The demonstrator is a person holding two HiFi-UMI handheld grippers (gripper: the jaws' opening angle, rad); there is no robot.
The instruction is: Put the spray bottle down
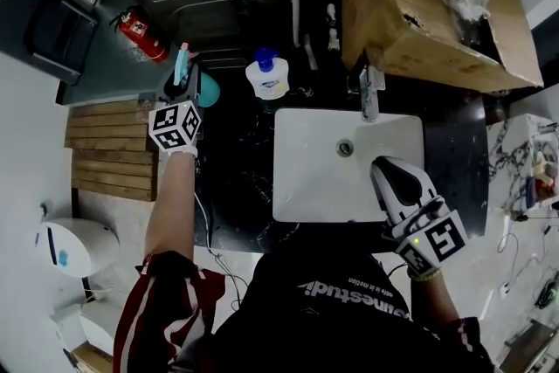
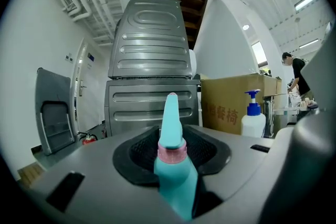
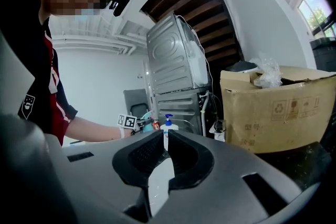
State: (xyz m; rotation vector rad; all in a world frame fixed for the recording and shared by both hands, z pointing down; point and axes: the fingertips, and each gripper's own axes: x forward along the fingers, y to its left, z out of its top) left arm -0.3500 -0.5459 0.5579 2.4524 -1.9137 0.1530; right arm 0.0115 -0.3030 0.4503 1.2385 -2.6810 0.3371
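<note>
A teal spray bottle (image 2: 176,176) with a pink ring at its neck stands upright between the jaws of my left gripper (image 2: 173,165), which is shut on it. In the head view that gripper (image 1: 183,85) holds the spray bottle (image 1: 208,90) at the left end of the black counter (image 1: 231,153); whether the bottle's base touches the counter is hidden. My right gripper (image 1: 383,163) hovers over the white sink (image 1: 306,179) with its jaws closed together. Nothing sits between them in the right gripper view (image 3: 167,136).
A white pump bottle (image 1: 266,76) stands on the counter behind the sink, near the faucet (image 1: 370,93). A large open cardboard box (image 1: 419,4) fills the back right. A red fire extinguisher (image 1: 140,32) and wooden slats (image 1: 109,148) lie left of the counter.
</note>
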